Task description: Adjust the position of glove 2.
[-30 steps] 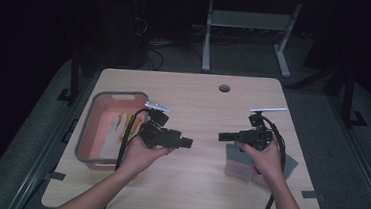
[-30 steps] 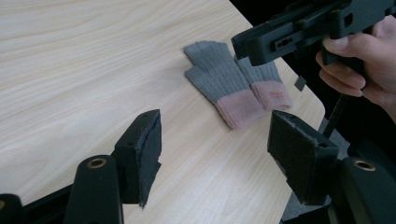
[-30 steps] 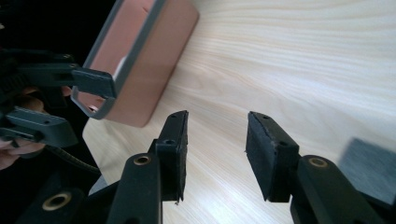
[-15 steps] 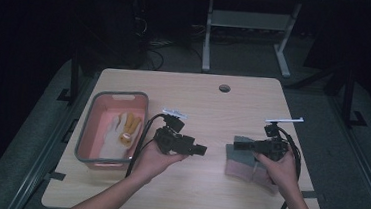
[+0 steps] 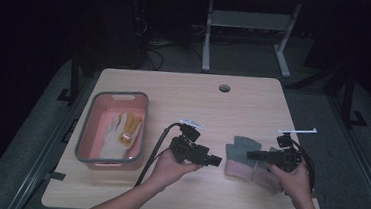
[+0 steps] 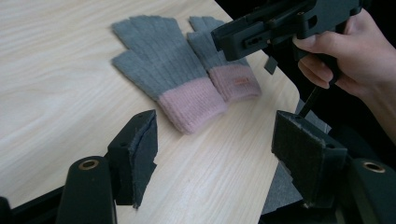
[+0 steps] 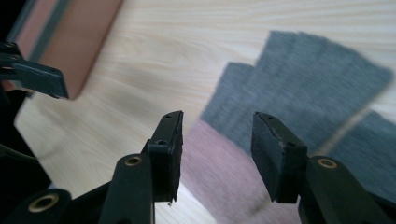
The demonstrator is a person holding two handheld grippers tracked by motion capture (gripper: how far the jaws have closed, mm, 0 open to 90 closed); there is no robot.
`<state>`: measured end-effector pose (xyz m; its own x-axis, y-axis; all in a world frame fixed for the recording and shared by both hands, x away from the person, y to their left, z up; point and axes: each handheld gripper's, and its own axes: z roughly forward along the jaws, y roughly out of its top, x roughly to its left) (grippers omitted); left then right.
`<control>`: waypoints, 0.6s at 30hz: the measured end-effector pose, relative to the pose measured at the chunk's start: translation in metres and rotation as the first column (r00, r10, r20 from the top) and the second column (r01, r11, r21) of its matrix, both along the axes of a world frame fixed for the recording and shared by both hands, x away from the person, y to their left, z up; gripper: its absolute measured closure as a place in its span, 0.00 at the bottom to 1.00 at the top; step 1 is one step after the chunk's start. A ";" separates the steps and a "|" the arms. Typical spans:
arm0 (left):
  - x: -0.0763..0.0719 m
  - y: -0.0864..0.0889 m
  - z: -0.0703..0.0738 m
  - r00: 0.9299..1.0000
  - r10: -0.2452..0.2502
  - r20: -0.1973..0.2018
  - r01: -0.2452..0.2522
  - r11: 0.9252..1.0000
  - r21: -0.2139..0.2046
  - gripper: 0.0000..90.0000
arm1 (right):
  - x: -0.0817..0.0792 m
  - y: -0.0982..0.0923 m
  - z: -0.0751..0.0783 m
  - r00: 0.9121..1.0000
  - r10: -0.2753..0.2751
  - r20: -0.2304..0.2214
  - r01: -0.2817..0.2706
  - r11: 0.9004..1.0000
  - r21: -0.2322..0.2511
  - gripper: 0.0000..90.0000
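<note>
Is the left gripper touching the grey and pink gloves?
Apart. In the left gripper view, bare table lies between the open left gripper and the gloves.

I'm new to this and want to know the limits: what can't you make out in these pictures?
- Second glove, left gripper view: the right gripper covers its fingertips.
- Gloves, right gripper view: motion blur hides the knit.
- Things in the pink bin, high view: too small to identify.
- Label on the pink cuff, left gripper view: too small to read.
</note>
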<state>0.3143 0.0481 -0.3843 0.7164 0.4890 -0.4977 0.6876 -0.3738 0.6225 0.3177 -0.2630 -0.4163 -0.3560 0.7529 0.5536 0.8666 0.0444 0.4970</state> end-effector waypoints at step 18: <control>0.000 -0.024 -0.014 0.999 0.018 0.033 -0.018 1.000 0.005 0.33 | -0.015 -0.029 -0.020 0.998 -0.068 0.016 0.070 0.982 -0.176 0.57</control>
<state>0.3145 0.0242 -0.3988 0.7231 0.5047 -0.4716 0.6737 -0.3648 0.6427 0.3028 -0.2916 -0.4367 -0.3049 0.8612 0.4067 0.8657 0.0726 0.4953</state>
